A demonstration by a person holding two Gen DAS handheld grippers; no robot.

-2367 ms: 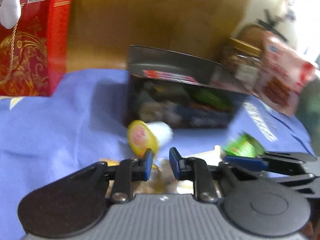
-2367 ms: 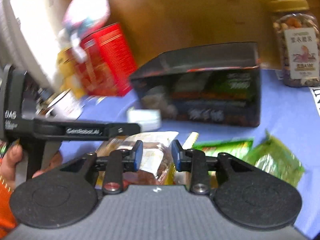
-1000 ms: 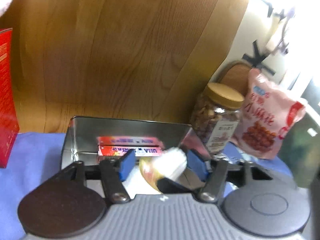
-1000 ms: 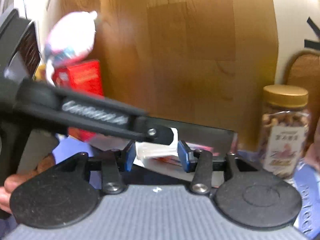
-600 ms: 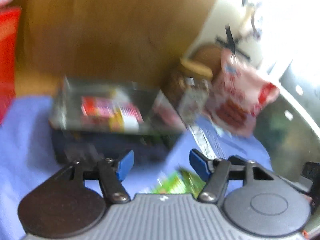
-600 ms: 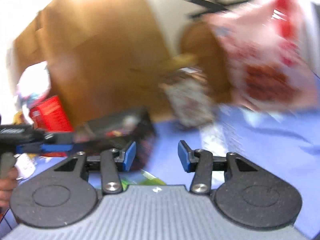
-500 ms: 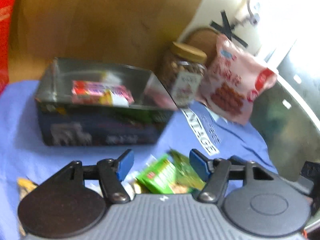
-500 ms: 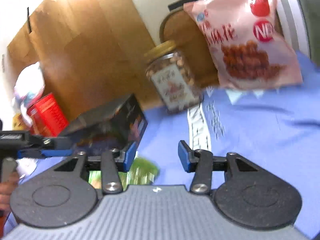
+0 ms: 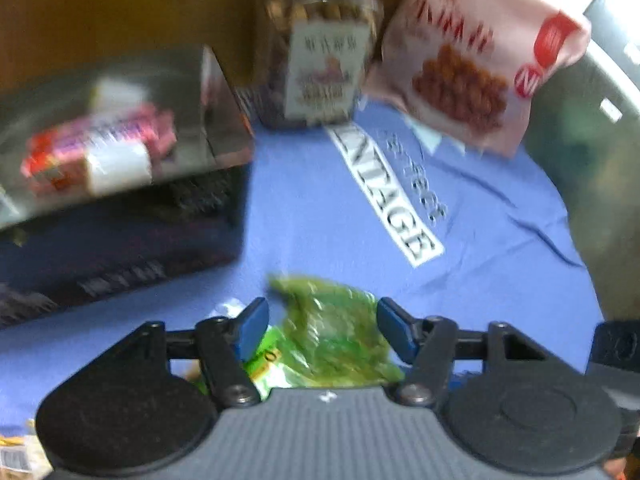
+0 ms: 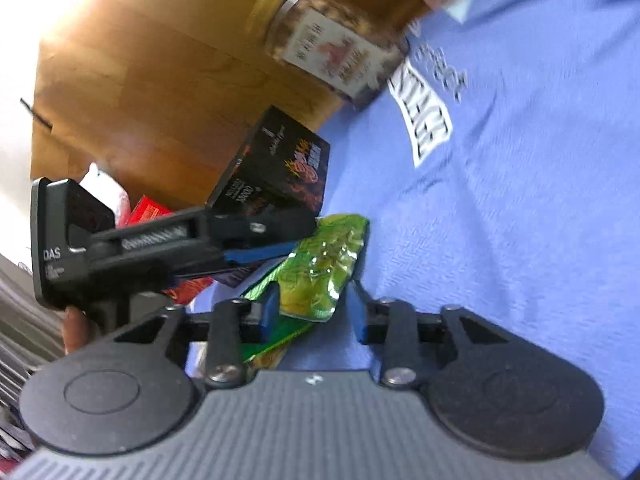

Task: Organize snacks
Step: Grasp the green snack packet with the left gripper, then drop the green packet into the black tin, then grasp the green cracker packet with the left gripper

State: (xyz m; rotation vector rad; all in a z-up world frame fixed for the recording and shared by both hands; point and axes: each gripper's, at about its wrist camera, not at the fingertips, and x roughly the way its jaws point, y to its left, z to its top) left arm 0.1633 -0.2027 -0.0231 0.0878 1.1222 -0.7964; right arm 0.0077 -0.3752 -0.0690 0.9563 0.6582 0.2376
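Note:
A crinkled green snack packet (image 9: 332, 336) lies on the blue cloth (image 9: 320, 208), right between the open blue fingertips of my left gripper (image 9: 322, 320). The same packet (image 10: 324, 268) sits between the open fingers of my right gripper (image 10: 312, 312), which is tilted. The left gripper's fingers (image 10: 260, 252) reach in from the left beside it. The dark open tin (image 9: 120, 208) at left holds a pink-red wrapped bar and a white cup; it also shows in the right wrist view (image 10: 280, 168).
A nut jar with a tan lid (image 9: 320, 68) and a pink snack bag (image 9: 472, 64) stand at the back by a wooden board. More packets lie by the left gripper's lower left (image 9: 16, 452). A red box (image 10: 148, 208) stands behind the tin.
The white cup left my left gripper and now lies in the tin. Both grippers swung down from the tin to the green packets on the cloth. The right gripper tilted.

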